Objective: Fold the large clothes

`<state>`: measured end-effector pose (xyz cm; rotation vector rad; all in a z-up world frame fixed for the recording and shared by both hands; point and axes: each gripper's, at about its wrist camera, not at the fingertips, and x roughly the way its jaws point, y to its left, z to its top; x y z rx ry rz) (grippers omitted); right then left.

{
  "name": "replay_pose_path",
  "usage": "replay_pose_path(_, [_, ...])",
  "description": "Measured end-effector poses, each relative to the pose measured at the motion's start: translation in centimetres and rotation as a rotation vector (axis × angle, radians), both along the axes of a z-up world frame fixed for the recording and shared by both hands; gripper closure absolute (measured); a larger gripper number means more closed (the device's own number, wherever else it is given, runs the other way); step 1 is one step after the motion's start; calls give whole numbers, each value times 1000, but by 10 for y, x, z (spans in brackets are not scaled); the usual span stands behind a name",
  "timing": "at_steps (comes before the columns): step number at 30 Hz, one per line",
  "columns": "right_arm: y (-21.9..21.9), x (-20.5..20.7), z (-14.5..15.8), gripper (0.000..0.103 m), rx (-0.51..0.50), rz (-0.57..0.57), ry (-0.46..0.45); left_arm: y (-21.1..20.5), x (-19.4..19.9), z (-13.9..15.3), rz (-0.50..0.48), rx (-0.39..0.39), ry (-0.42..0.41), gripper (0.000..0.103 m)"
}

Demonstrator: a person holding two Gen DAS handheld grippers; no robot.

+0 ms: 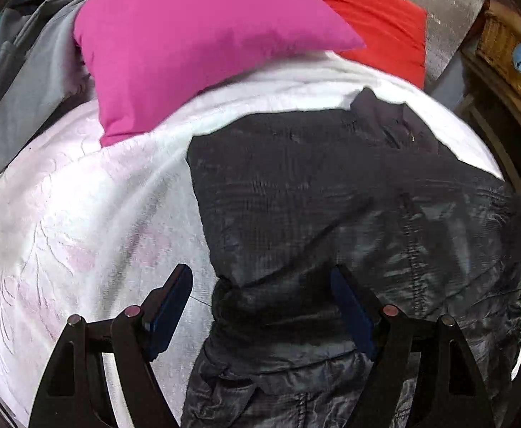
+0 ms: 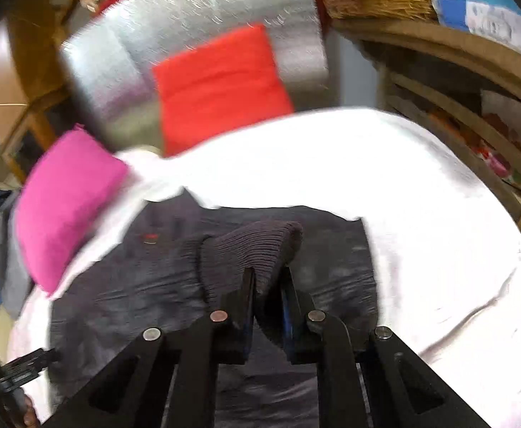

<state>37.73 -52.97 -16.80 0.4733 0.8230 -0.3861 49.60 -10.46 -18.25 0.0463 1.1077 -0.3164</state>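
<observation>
Nearest the right wrist lens, the right claw (image 2: pixel 267 285) was pinching the ribbed cuff (image 2: pixel 253 246) of the dark jacket (image 2: pixel 124 285), which lay spread on the white blanket (image 2: pixel 420 214) over the bed; the thin bite on stretchy knit could slip if the sleeve were dragged across. Left claw (image 1: pixel 260 303) hung spread above the jacket's left edge, gripping nothing, so an unpinned body might slide or bunch toward the pink pillow (image 1: pixel 196 42) at eleven o'clock. Motion blur smeared the right view, and the jacket's hem ran off-frame at six o'clock.
</observation>
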Motion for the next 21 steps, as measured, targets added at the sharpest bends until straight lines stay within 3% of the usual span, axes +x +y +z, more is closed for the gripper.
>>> replay_pose_path(2, [-14, 3, -29, 79, 79, -34, 78, -5, 2, -6, -6, 32, 6, 24])
replay_pose_path(3, [-14, 1, -37, 68, 101, -37, 86, -4, 4, -9, -10, 42, 4, 23])
replay_pose_path(4, [-17, -5, -40, 63, 128, -26, 62, -4, 3, -8, -11, 47, -1, 23])
replay_pose_path(6, [-28, -19, -34, 36, 180, -22, -41, -3, 4, -6, -6, 42, -10, 23])
replay_pose_path(8, [-40, -43, -20, 20, 181, -96, -166, 2, 6, -4, 9, 36, -20, 23])
replay_pose_path(10, [-48, -50, -15, 19, 151, -126, -174, 9, 9, -2, 30, 34, -26, 23])
replay_pose_path(13, [-53, -35, -32, 19, 153, -99, -32, 16, 12, -4, 47, 9, -5, 23])
replay_pose_path(17, [-35, -12, -61, 19, 220, -41, 37, 10, 12, -12, 21, -14, 22, 23])
replay_pose_path(18, [-25, -1, -68, 24, 211, -16, 69, 8, 12, -15, 17, -17, 30, 23])
replay_pose_path(20, [-6, 10, -67, 32, 75, -17, 122, 3, 11, -18, 11, -11, 28, 23])
replay_pose_path(21, [1, 12, -63, 45, 25, -18, 133, 1, 11, -19, 5, 0, 21, 23])
